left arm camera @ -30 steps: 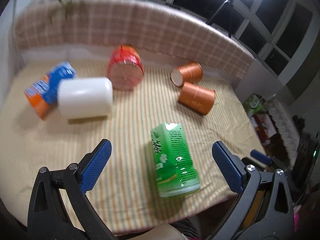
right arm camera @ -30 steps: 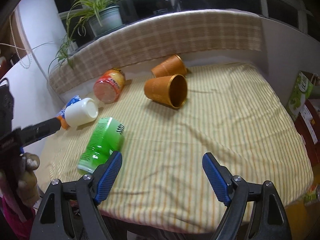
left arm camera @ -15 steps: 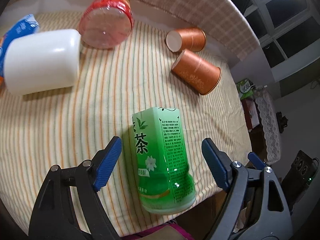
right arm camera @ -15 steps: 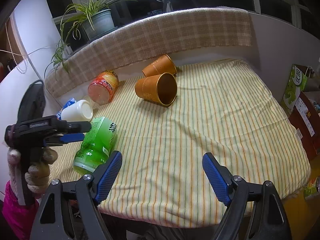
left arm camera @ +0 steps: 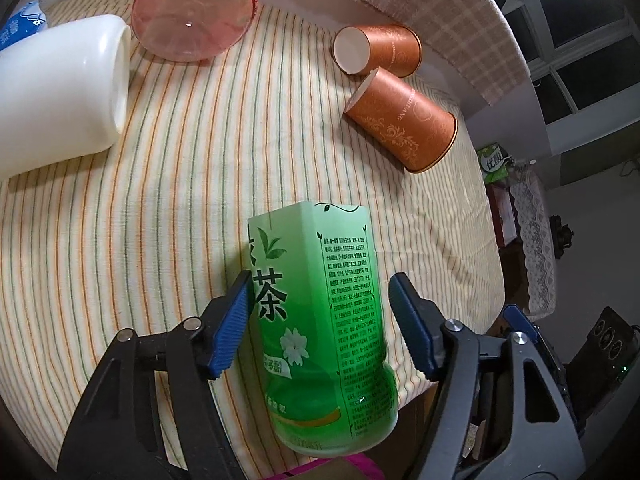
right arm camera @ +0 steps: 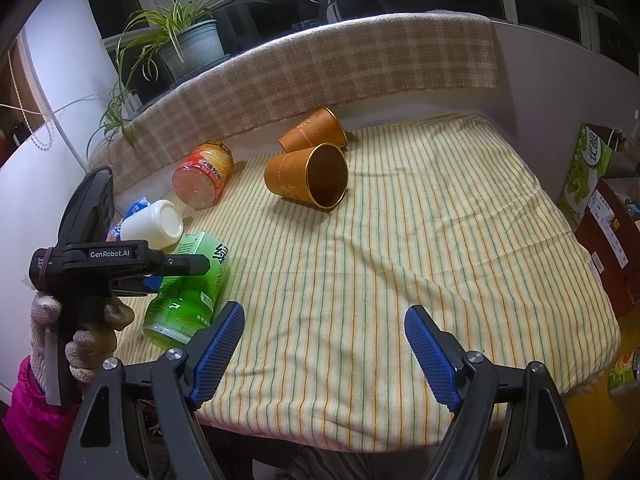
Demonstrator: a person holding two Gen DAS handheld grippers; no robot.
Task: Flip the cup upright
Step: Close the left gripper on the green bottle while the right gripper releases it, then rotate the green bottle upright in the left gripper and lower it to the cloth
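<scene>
Green tea cup (left arm camera: 320, 328) on its side, near edge

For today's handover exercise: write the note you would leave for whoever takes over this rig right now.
Left gripper: open, its fingers on either side of the green tea bottle, which lies on its side near the front edge of the striped cloth.
Right gripper: open, holding nothing, over bare cloth.
All other items also lie on their sides: two orange paper cups, white cup, red-labelled bottle.
Done: nothing upright so far.
Left: close on the green bottle, stand it up, then probably the rest.
</scene>
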